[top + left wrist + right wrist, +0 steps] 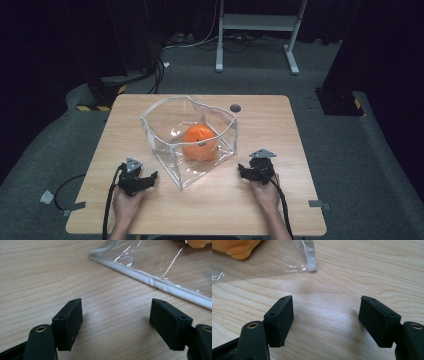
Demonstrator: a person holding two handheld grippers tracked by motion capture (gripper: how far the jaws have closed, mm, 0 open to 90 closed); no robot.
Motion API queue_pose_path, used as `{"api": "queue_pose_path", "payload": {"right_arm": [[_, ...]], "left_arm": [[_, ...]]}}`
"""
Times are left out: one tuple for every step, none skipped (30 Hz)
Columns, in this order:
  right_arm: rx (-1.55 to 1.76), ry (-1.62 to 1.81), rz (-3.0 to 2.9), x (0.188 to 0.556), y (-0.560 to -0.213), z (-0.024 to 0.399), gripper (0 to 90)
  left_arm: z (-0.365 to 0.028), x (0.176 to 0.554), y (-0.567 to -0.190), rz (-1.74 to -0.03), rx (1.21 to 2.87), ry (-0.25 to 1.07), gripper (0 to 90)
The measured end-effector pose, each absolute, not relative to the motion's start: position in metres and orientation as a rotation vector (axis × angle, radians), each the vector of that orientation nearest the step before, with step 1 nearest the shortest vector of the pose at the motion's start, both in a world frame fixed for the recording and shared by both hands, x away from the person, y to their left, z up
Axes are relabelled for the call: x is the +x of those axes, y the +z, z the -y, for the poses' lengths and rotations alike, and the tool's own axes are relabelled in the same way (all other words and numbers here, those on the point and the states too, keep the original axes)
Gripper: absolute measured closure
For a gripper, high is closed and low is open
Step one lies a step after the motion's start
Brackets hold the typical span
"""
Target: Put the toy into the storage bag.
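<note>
- The left gripper (150, 178) rests low on the bench (260, 210), held in the person's left hand (125, 202) near the front edge, its fingers (68, 323) pointing toward the near corner of the clear plastic bag (165, 117).
- Its fingers stand wide apart with bare wood between them – nothing is held. In the left gripper view the bag's white piped edge (160, 282) runs slantwise just ahead of them, not touching.
- The right gripper (243, 171) lies on the other side, held in the right hand (266, 194), fingers (279, 320) turned toward the bag from the right.
- Those fingers are also spread, gripping nothing – only bench grain shows between them, and the bag's white corner sits a little way ahead.
- The bag stands open in the middle of the bench, its walls partly upright, with an orange soft toy (199, 142) inside it.
- A small dark round disc (235, 108) lies on the bench behind the bag.
- Around the bench is grey carpet (350, 165); a white metal frame (260, 22) stands at the back, cables (160, 75) trail on the floor, and the room beyond is dark.
</note>
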State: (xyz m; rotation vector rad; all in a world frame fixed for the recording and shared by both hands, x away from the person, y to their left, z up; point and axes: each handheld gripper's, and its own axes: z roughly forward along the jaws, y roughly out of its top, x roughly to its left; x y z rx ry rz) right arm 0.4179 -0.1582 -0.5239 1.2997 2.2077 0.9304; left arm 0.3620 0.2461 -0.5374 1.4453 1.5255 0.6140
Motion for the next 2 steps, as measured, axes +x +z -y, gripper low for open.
{"api": "queue_pose_path", "payload": {"right_arm": [[1.299,0.931,-2.208,0.4179,-0.5239,0.1582,28.1],[1.299,0.931,-2.208,0.4179,-0.5239,0.1582,28.0]], "left_arm": [[-0.2461,0.362,-0.5374,-1.525,1.445,0.614,26.7],[-0.2461,0.362,-0.5374,-1.525,1.445,0.614,26.7]]}}
